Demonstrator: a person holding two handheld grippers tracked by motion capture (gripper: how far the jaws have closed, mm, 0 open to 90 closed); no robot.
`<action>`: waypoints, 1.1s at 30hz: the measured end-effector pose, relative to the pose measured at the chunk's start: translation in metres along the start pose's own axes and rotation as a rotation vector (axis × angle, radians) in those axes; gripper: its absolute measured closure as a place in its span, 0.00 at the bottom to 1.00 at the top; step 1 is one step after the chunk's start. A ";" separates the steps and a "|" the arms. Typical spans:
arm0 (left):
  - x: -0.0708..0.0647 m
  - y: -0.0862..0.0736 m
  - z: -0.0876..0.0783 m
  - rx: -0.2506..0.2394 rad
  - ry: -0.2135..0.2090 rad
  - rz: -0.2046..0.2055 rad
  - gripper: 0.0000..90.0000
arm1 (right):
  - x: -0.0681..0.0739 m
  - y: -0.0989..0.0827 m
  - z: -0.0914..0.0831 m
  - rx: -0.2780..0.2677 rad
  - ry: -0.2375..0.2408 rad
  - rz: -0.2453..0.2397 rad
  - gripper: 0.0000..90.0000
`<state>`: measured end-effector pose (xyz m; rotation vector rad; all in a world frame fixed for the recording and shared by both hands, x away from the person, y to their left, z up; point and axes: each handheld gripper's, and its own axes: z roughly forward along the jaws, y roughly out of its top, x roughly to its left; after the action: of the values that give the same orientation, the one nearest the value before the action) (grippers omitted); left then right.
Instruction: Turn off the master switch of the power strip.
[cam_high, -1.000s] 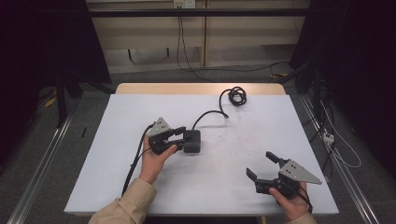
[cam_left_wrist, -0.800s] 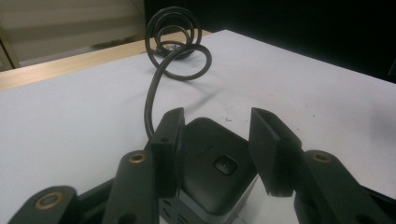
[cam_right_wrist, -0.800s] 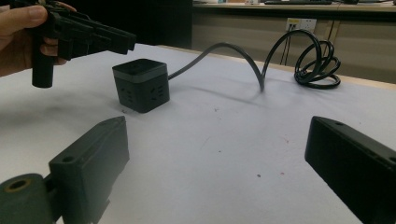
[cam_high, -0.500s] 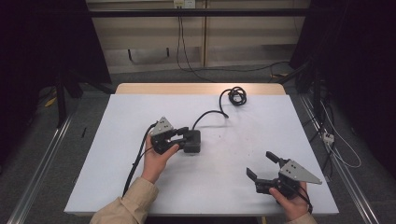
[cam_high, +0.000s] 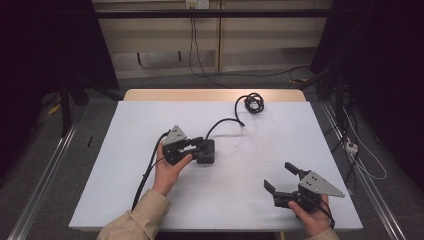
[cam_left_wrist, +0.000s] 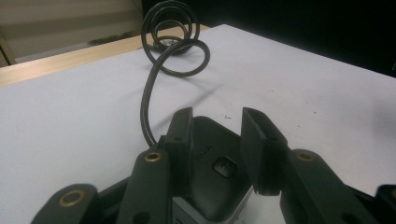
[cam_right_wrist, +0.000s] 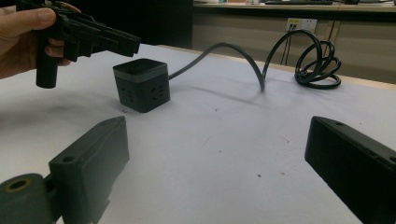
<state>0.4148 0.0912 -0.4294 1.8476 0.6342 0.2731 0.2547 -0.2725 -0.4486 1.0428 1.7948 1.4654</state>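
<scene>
High view: black cube power strip (cam_high: 206, 151) at frame center on white tabletop (cam_high: 125, 165), left gripper (cam_high: 192, 146) closing around it; right gripper (cam_high: 281, 176) lower right, spread wide, empty. Left gripper view: jaws straddle cube, pad contact uncertain. Right gripper view: cube upper left, stiff cable (cam_right_wrist: 243, 56) trailing; likely rigid, light, smooth — grip flat sides.

My right gripper (cam_right_wrist: 212, 168) stands wide open over the white table (cam_right_wrist: 210, 140); beyond, a black cube-shaped power socket (cam_right_wrist: 140, 84); its black cable (cam_right_wrist: 261, 60) coiled.
</scene>
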 end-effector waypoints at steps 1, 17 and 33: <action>0.000 0.000 0.000 -0.001 -0.001 -0.002 0.72 | 0.000 0.000 0.000 0.000 0.000 0.000 0.06; 0.000 -0.001 0.001 0.018 -0.003 0.004 0.79 | 0.000 0.000 0.000 0.002 0.001 0.000 0.06; -0.001 -0.002 0.002 0.039 -0.028 0.016 0.96 | 0.000 0.000 0.000 0.001 0.002 -0.001 0.06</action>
<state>0.4142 0.0897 -0.4323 1.8914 0.6097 0.2467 0.2546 -0.2720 -0.4485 1.0410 1.7977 1.4655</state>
